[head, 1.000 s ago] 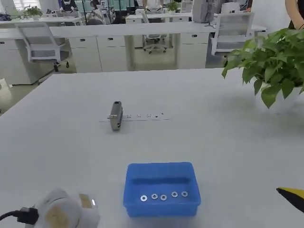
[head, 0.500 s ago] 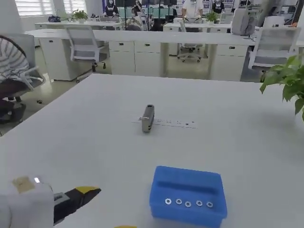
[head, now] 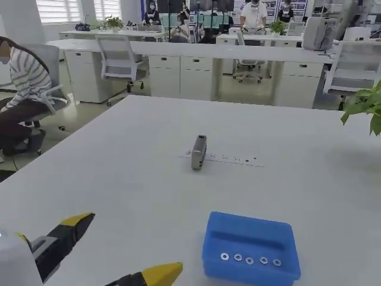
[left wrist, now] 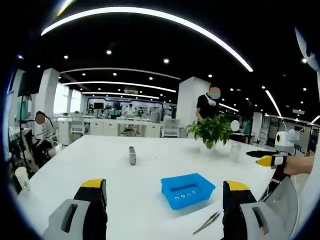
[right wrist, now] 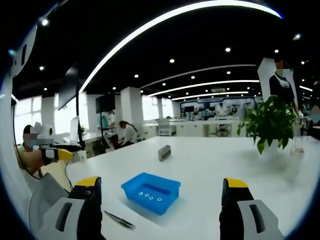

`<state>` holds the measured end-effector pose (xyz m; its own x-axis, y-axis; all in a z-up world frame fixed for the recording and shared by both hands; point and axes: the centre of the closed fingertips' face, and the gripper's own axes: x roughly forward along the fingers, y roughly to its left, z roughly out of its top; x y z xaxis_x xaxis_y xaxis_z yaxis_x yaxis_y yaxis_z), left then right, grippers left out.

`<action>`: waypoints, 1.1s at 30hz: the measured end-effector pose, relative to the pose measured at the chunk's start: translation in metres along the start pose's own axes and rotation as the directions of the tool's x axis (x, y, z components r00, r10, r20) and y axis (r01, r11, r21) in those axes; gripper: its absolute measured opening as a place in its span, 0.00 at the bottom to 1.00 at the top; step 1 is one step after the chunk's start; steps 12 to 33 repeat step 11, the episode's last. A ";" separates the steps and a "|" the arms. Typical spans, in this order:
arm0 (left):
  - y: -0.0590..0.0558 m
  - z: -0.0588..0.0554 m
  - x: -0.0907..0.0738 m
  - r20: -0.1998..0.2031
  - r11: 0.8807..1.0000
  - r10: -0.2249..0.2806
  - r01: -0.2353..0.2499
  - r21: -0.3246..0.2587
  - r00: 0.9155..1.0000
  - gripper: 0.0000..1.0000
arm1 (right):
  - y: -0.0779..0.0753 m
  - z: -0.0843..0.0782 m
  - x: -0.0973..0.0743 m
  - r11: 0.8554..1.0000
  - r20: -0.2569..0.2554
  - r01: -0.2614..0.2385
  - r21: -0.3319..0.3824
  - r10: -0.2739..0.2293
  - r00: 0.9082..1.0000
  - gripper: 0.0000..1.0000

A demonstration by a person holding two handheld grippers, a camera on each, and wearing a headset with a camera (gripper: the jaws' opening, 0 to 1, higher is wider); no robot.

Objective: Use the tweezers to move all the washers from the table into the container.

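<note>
Left gripper (left wrist: 164, 184) and right gripper (right wrist: 161, 182) hung empty, jaws wide apart. The washers (head: 250, 259) sat inside the blue container (head: 247, 229) (five in a row). The tweezers (left wrist: 207, 223) lay on the tabletop (head: 149, 179) nearby, likely slim enough to skid if pinched off-centre.

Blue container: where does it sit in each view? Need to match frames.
Head view: blue container is lower right of centre, near the bottom edge.
Left gripper view: low in the picture, between the two jaws, a little right of centre.
Right gripper view: low in the picture, between the two jaws, a little left of centre.
Shared landmark: the grey block on the table beyond the container.
</note>
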<state>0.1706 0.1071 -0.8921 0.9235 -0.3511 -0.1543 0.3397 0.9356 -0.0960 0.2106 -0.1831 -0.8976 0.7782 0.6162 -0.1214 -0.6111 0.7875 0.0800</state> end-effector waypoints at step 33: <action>0.006 0.000 0.008 0.003 1.000 -0.014 0.014 0.000 1.000 0.99 | -0.004 0.002 0.002 0.999 -0.002 0.029 0.020 -0.029 1.000 0.99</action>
